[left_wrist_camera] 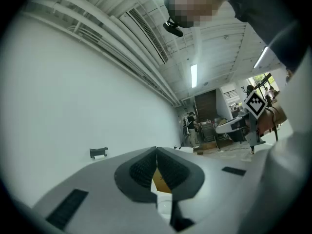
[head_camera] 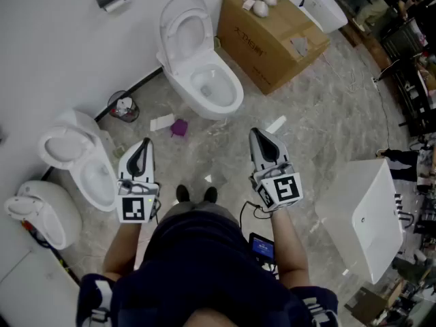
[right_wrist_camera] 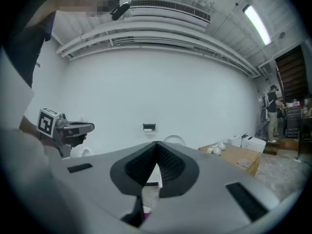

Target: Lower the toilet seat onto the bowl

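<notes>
Two items held: left hand-held gripper (head_camera: 144, 145) and right hand-held gripper (head_camera: 257, 136), jaws together, empty, both apart from glossy white oval toilet (head_camera: 230, 99); its seat (head_camera: 167, 24) upright; cardboard box (head_camera: 269, 43) beside toilet.

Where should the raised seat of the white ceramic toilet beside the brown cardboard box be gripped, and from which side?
Grip the raised white toilet seat at its free top rim, the end farthest from the hinge. Come from the front, over the open white bowl. The seat stands upright against the white wall, so probably only its front face and upper edge can be reached.
</notes>
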The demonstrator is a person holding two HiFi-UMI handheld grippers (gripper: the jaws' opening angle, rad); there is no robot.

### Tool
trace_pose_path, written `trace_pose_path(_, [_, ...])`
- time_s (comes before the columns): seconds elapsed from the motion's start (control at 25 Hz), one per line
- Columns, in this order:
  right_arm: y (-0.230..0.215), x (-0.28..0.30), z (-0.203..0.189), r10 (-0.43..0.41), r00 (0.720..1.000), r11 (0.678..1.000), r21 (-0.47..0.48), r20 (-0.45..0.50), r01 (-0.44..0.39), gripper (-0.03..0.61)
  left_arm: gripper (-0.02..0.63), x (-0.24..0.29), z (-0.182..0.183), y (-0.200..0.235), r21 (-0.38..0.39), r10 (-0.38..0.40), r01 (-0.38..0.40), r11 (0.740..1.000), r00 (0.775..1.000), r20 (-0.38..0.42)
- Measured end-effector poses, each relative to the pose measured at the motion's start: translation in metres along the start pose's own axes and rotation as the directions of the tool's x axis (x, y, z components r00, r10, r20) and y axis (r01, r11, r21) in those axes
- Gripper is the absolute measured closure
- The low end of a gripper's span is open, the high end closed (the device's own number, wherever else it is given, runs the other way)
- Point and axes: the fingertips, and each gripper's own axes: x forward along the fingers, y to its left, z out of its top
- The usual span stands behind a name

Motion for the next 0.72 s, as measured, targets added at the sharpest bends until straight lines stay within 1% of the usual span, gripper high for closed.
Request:
trace_pose_path(0.12, [-0.0038,-0.0001,-0.0001,-0.003,1.0,1.0,0.001,0.0,0.003,0.56,0.588,0.0036,0.0018,-0.0013,0.015,-0.007,0.006,1.0,1.0,0.013])
trace_pose_path(0.24, [-0.0034,0.0,-0.0013,-0.003,1.0,1.0,-0.001,-0.001,0.003,0.56,0.588,0.0046,0.0035,-0.0007,0.007,-0.003,0.003,1.0,1.0,0.02])
trace_pose_path(0.4, [-0.0043,0.0004,-0.0033,-0.004,1.0,1.0,-0.001,-0.005,0.004,0.56,0.588,0.0054,0.001,0.0001,0.011,-0.001,0.001,1.0,1.0,0.011])
trace_pose_path(0.56, [-0.005,-0.0001,-0.0064,-0.003,1.0,1.0,0.002,-0.012,0.003,0.56,0.588,0.0073,0.0044,-0.0014,0.008,-0.005,0.004,1.0,1.0,0.028])
trace_pose_path(0.72, [-0.0038,-0.0004,-0.0091,0.001,1.0,1.0,0.005,-0.015,-0.001,0.56,0.588,0.0037,-0.0002,-0.0009,0.01,0.001,-0.001,1.0,1.0,0.007])
